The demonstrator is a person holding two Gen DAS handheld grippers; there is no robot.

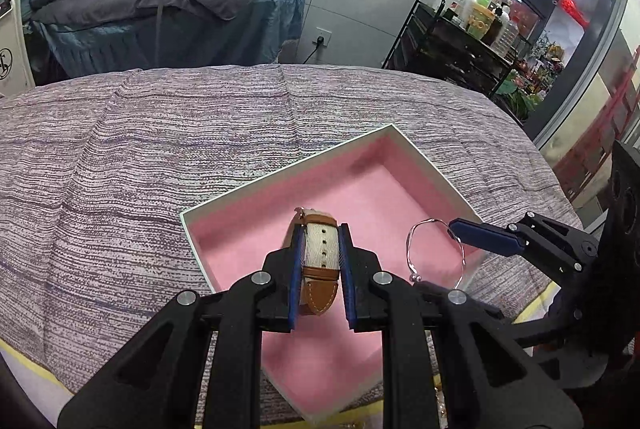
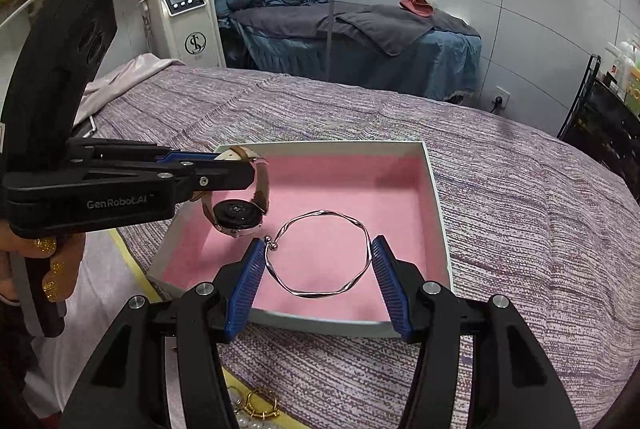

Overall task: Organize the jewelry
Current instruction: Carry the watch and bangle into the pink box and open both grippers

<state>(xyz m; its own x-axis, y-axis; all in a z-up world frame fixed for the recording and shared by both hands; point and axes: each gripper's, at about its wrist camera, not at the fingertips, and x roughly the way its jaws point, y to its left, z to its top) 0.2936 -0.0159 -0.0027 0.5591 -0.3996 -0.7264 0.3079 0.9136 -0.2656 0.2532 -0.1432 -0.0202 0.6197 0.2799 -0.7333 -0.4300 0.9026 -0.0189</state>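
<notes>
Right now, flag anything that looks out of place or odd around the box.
Nothing looks damaged or spilled. The pink-lined box sits empty; the watch hangs from the left gripper and the silver bangle sits clamped in the right gripper, both above it.

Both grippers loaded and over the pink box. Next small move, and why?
Probably lower both and release. The left gripper is shut on the watch strap, the case dangling above the pink lining of the box. The right gripper clamps the silver bangle across its width, also above the lining. Nothing lies in the box to avoid.
</notes>
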